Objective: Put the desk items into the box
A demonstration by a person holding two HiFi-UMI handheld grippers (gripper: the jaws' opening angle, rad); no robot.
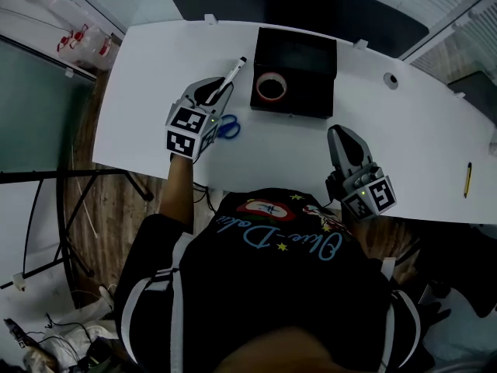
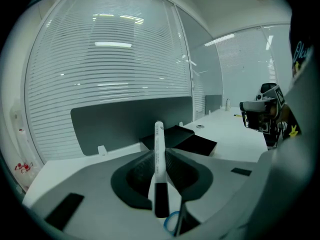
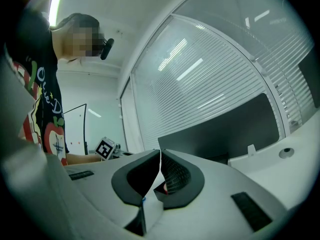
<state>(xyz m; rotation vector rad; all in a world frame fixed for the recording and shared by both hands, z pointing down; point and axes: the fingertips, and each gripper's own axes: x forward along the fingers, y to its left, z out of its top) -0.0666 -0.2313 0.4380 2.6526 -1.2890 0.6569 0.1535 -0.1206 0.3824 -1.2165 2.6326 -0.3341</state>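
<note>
Marker (image 2: 159, 159), white barrel and black cap, clamped between the pads of the left gripper (image 1: 220, 90), held clear of the desk (image 1: 419, 130). Gripped near the capped end, with most of the barrel poking out past the fingertips toward the box (image 1: 293, 109). Just short of the box's near-left corner and not yet over the opening.

Black box open at the top, with a red tape roll (image 1: 271, 88) already lying inside near the left wall. Blue scissors (image 1: 227, 127) flat on the desk just below the left gripper, not yet dealt with. Further off, a yellow pen (image 1: 467, 179) alone near the desk's right edge.

Right gripper (image 1: 340, 132) parked low by the near edge of the desk, jaws together on nothing, well apart from the box.

Likely trouble from here:
- Long overhang on a narrow grip, so liable to pivot or slide out if swung quickly.
- Could catch the box's rim with the protruding tip if lowered before clearing the wall.
- Might land on the tape roll and bounce or roll back out if let go too high or too close to the left wall.
- Released too early, would drop onto the desk beside the box and roll toward the edge.
</note>
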